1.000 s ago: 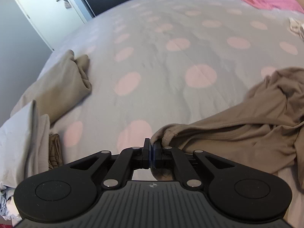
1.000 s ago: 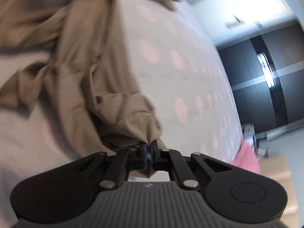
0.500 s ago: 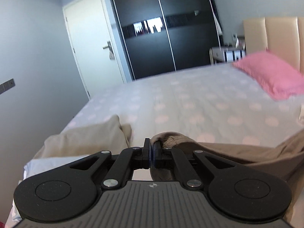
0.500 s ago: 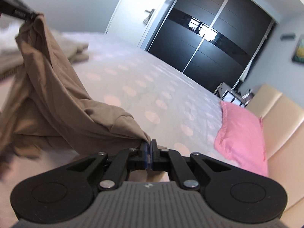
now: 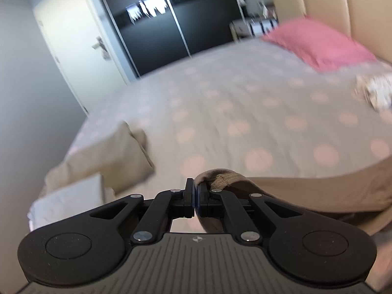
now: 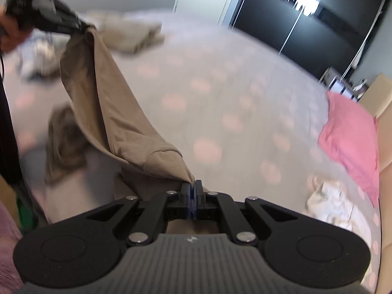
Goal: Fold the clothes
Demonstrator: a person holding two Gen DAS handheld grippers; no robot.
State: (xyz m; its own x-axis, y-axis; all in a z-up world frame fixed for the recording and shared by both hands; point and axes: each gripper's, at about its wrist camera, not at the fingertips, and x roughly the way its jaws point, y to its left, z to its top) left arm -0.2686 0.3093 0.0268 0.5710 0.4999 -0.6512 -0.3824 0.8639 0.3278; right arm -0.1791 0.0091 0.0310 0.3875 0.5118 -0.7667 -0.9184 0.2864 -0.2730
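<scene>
Both my grippers are clamped on the tan shirt (image 6: pixel 103 103): left gripper (image 5: pixel 195 197) pinches a ribbed edge, right gripper (image 6: pixel 191 196) pinches a corner. Shirt hangs stretched between them above the spotted bed (image 6: pixel 232 93), lower part bunched on it.

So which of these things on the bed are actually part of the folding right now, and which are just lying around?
In use:
- tan garment, stretched between both grippers
- left gripper, shut on it
- right gripper, shut on it

Lying about:
- pink pillow
- beige folded clothes
- white crumpled cloth
- spotted bedspread
</scene>
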